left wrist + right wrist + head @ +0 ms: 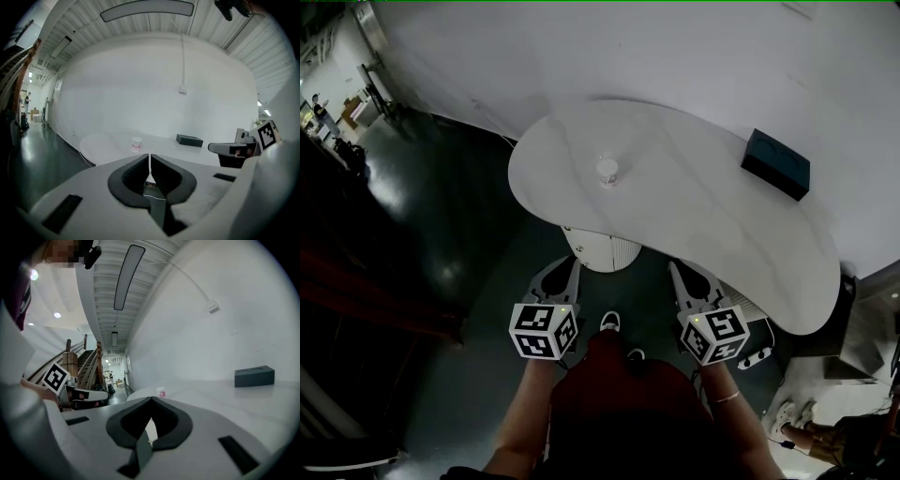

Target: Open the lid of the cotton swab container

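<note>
The cotton swab container (607, 171) is a small round clear tub with a white lid, standing upright on the white table (694, 206) toward its left part. It shows far off as a small tub with a red label in the left gripper view (136, 144) and in the right gripper view (161, 393). My left gripper (573, 265) and right gripper (677, 269) hang short of the table's near edge, over the floor, well apart from the container. Both are shut with nothing between the jaws.
A dark rectangular box (776, 163) lies at the table's far right. The table stands on a white ribbed pedestal (602, 251). A white wall (581, 47) runs behind it. Dark glossy floor (441, 206) lies to the left, with clutter at the lower right (797, 412).
</note>
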The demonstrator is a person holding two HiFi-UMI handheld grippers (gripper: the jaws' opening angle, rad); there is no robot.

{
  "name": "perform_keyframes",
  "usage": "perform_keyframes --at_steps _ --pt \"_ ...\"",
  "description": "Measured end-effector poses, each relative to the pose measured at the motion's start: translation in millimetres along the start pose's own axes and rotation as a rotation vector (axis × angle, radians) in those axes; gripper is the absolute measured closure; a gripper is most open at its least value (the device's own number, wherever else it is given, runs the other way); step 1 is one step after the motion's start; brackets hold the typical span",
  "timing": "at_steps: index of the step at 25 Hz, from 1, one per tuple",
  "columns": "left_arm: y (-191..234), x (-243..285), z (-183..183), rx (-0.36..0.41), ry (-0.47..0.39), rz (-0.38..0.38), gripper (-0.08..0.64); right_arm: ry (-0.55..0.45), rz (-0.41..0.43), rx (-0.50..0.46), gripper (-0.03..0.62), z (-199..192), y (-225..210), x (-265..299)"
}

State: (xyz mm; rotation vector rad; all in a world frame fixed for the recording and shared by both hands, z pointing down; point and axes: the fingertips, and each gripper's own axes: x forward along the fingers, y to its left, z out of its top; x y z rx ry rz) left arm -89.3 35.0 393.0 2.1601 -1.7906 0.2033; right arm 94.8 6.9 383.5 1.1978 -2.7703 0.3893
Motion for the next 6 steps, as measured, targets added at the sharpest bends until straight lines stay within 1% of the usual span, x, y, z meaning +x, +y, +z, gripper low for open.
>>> perform_keyframes --at_steps 6 --pt "-1.4 0.2 -5.7 -0.013 0.0 0.018 0.523 0.005 -0.005 0.014 0.577 -9.0 -6.8 -3.4"
